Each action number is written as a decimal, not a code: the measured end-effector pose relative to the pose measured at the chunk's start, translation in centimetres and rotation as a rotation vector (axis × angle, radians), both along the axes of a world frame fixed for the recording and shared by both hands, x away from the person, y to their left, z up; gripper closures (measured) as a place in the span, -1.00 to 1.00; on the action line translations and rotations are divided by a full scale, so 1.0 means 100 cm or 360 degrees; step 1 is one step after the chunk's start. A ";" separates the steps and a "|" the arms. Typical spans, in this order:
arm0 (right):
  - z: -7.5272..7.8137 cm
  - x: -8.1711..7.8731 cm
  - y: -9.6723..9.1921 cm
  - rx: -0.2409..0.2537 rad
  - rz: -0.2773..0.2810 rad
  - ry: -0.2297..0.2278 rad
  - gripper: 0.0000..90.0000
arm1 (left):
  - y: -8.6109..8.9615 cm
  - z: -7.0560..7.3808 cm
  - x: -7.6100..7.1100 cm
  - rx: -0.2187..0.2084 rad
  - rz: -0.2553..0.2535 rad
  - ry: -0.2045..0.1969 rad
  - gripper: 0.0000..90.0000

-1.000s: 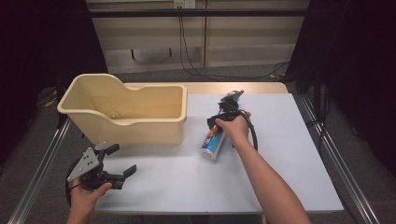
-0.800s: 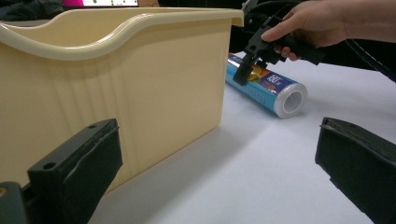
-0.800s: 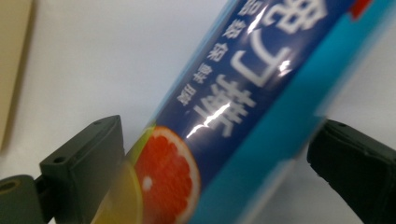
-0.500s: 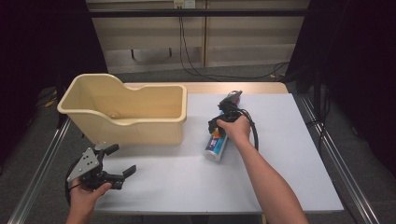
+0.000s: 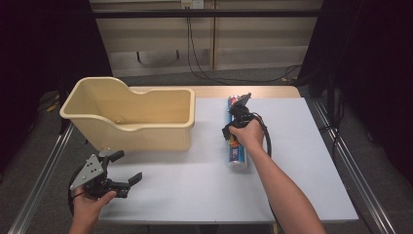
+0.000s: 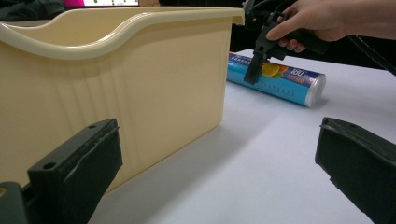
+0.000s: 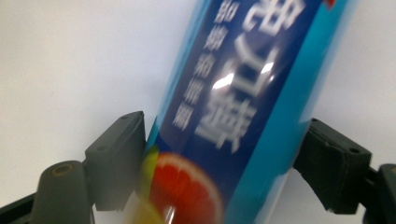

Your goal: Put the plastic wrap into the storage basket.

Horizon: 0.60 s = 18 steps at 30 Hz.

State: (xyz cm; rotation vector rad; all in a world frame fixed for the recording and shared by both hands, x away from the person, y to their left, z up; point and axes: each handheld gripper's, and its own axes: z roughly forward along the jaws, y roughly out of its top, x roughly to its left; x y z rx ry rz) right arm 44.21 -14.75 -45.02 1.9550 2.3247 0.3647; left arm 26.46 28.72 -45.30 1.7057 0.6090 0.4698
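- The left tongs (image 5: pixel 127 168) sit at the near left of the table (image 5: pixel 311 161), held low in the person's left hand (image 5: pixel 87 204); their jaws stand wide apart with nothing between them.
- Just beyond the left tongs stands a cream plastic tub (image 5: pixel 141 122), its near wall close ahead of the left jaw in the left gripper view (image 6: pixel 140 93). The tongs and the tub are apart.
- To the right of the tub, past its end wall, a blue tube (image 5: pixel 236 153) with a white cap lies flat on the table, its length running away from the person. In the left gripper view it shows far ahead, between the two jaws' lines of sight (image 6: pixel 289 84).
- The right tongs (image 5: pixel 233 130) come down on that tube from above, gripped by the right hand (image 5: pixel 248 134). Their jaws have just been closing, with the tube between them.
- In the right gripper view the tube (image 7: pixel 243 107) runs up between the two jaws: the left jaw lies against its side, while the right jaw sits just beside it, and a thin gap seems to remain there. The picture is blurred, so a firm grip cannot be told.
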 end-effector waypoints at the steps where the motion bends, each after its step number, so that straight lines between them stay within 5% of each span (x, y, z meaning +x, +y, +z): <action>1: -0.002 0.002 0.000 0.0013 -0.0021 0.0005 -0.52 | 0.000 0.000 0.000 0.0001 0.0000 0.0000 -0.99; 7: -0.011 0.015 0.000 0.0046 -0.0133 0.0028 -0.52 | -0.001 -0.001 0.002 0.0027 -0.0009 0.0001 -0.99; 8: -0.012 0.018 0.005 -0.0015 -0.0078 0.0020 -0.51 | -0.001 -0.001 0.002 0.0025 -0.0009 0.0003 -0.99; 14: -0.010 0.023 0.005 -0.0021 -0.0072 0.0075 -0.44 | 0.001 -0.002 0.003 0.0024 0.0000 -0.0001 -0.99; 18: -0.003 0.021 -0.002 -0.0061 0.0021 0.0119 -0.32 | 0.002 -0.002 0.004 0.0027 0.0002 -0.0002 -0.99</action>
